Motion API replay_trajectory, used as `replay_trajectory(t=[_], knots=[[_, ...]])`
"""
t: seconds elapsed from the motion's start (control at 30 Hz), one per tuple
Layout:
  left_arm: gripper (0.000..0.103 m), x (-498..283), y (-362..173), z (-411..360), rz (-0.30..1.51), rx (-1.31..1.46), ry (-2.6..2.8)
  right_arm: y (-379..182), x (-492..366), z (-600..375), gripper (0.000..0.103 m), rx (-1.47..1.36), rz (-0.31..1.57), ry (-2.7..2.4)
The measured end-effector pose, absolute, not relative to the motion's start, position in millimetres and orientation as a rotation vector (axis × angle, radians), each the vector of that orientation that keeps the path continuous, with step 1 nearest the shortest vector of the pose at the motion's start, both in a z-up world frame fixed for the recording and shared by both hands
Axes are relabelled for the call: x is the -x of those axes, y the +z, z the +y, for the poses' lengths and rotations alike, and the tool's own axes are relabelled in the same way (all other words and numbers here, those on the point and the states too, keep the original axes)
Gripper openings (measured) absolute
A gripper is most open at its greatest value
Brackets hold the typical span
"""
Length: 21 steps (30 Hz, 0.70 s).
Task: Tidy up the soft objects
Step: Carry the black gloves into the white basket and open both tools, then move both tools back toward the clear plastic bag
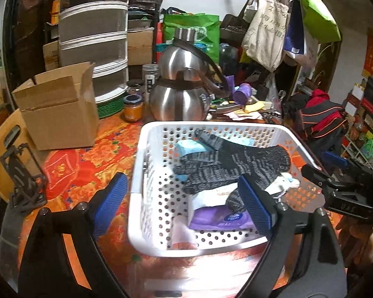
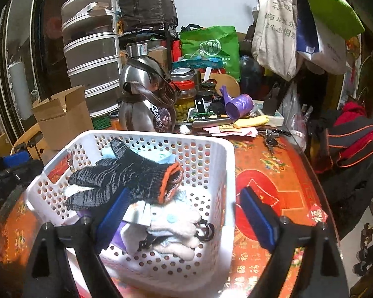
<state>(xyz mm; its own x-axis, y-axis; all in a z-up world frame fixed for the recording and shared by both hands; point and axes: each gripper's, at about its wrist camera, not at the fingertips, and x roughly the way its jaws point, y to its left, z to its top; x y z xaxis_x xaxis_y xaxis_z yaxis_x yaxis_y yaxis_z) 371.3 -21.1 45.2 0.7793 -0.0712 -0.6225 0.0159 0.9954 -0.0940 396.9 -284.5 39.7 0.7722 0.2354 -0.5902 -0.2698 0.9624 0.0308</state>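
A white perforated basket [image 1: 146, 173] [image 2: 221, 173] stands on the red patterned table. In it lie dark grey knitted gloves [image 1: 231, 164] [image 2: 131, 173] with an orange cuff, a white fluffy item [image 2: 179, 226], a purple tissue pack [image 1: 218, 219] and a light blue pack [image 1: 189, 146]. My left gripper [image 1: 184, 202] is open and empty, its jaws straddling the basket's left wall. My right gripper [image 2: 184, 213] is open and empty, straddling the basket's right wall; it also shows in the left wrist view [image 1: 335, 178].
A cardboard box [image 1: 59, 106] [image 2: 62, 114], steel kettles [image 1: 184, 84] [image 2: 144, 94], jars [image 1: 133, 108] [image 2: 184, 94], a purple cup [image 2: 238, 105], keys [image 2: 272, 139] and papers crowd the table's far side. Clothes [image 2: 353, 134] lie to the right. Drawers [image 1: 94, 37] stand behind.
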Motion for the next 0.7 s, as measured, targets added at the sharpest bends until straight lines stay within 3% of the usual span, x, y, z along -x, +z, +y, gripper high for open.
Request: replay_trajectory(t=[0.37,0.47,0.7], knots=[[0.092,-303,38,1,0.652,0.069,-0.040,43,-345,-291,0.093,0.013,0.614,0.330],[0.098,-271,16,20,0.671,0.105,-0.032,34,-309,-297,0.094,0.003,0.616,0.325],[0.098,-261,-57,39,0.837,0.107,-0.011,-27,-269,-291,0.094,-0.011,0.746,0.405]])
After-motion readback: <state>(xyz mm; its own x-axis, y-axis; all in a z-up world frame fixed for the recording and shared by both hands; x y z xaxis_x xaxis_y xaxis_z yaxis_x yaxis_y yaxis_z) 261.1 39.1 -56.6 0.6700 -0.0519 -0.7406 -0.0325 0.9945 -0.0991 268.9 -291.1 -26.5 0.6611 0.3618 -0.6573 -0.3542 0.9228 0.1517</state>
